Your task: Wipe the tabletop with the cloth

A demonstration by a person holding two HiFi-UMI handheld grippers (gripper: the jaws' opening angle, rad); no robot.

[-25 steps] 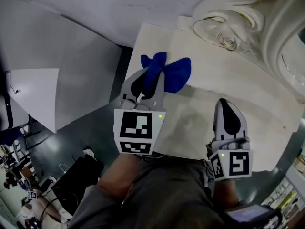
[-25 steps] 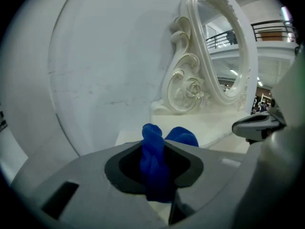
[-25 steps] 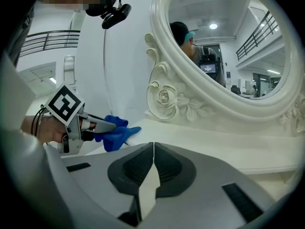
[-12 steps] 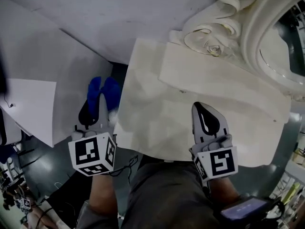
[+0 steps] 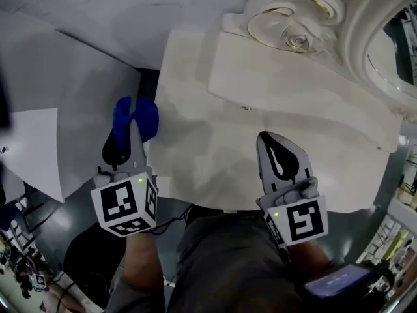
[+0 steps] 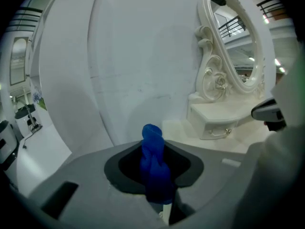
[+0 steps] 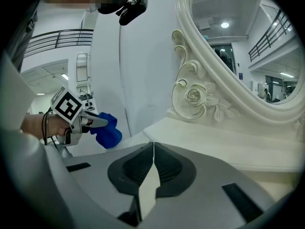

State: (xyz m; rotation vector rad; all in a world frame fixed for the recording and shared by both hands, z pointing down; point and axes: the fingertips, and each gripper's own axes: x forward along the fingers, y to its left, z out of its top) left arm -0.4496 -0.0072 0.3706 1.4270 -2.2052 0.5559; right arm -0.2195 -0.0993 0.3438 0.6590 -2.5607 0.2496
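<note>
While the left gripper [image 5: 130, 133] is pinching the blue cloth [image 5: 146, 115] in air just beyond the tabletop's [image 5: 215, 149] left edge, the right gripper [image 5: 266, 139] is idling over its near edge, jaws together, empty; wiping is seemingly pausing or ending.

The head view is rather dim and grey, with soft shadows on the pale tabletop [image 5: 215, 142] and darker corners. Both gripper views are brighter, but they bend straight lines strongly toward their round black edges, and the near parts at the bottom look soft. In the right gripper view, ceiling lamps [image 7: 224, 25] show as small bright spots in the mirror [image 7: 238, 56].
</note>
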